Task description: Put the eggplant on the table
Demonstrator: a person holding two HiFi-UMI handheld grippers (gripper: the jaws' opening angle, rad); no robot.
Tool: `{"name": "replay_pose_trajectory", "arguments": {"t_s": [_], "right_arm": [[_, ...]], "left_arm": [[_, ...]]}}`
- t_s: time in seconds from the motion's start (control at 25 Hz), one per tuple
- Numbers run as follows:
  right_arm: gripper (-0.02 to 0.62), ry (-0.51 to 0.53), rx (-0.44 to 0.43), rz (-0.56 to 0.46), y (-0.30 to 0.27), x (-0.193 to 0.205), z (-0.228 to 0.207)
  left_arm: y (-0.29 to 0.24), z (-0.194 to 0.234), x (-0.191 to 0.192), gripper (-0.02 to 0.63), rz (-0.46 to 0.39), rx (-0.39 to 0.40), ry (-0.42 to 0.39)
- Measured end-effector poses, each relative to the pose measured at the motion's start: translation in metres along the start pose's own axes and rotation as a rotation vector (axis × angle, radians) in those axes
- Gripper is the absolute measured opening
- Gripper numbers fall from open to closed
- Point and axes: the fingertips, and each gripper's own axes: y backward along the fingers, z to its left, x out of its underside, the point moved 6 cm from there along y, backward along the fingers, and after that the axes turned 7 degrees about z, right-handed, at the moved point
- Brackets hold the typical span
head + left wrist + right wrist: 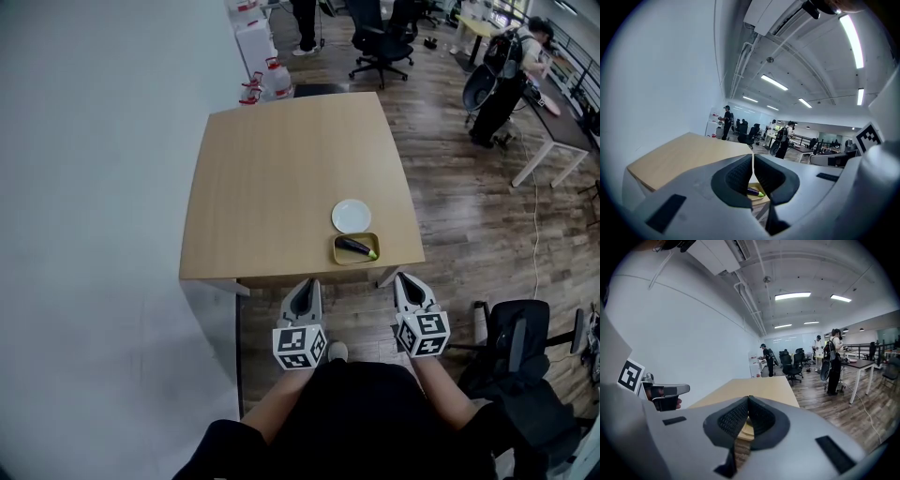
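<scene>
Eggplant (355, 247): small, dark purple and glossy, green at one end. It lies in a shallow yellow dish (337, 255) at the lower right of the table (281, 178), just below a white plate (352, 216). Left gripper (305, 286) and right gripper (409, 279) sit low in the frame, off the table's near edge, each with its jaws pressed together on nothing. In the left gripper view the jaws cover most of the eggplant, leaving only the green end and some purple showing; the right gripper view hides it.
</scene>
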Motion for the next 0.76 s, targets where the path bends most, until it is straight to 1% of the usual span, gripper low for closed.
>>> {"name": "replay_pose_trajectory", "arguments": {"t_s": [0.2,0.52,0.76], "right_arm": [[0.061,-0.002,0.022,-0.012,0.01,0.002,-0.006],[0.06,-0.002,0.061,-0.019,0.016,0.007,-0.015],[0.06,-0.006,0.104,-0.015,0.015,0.005,-0.021]], "left_arm": [[-0.002,-0.011,-0.004,0.02,-0.009,0.023,-0.024],[-0.012,-0.022,-0.002,0.02,0.004,0.055,-0.04],[-0.017,-0.019,-0.004,0.02,0.004,0.062,-0.038]]}}
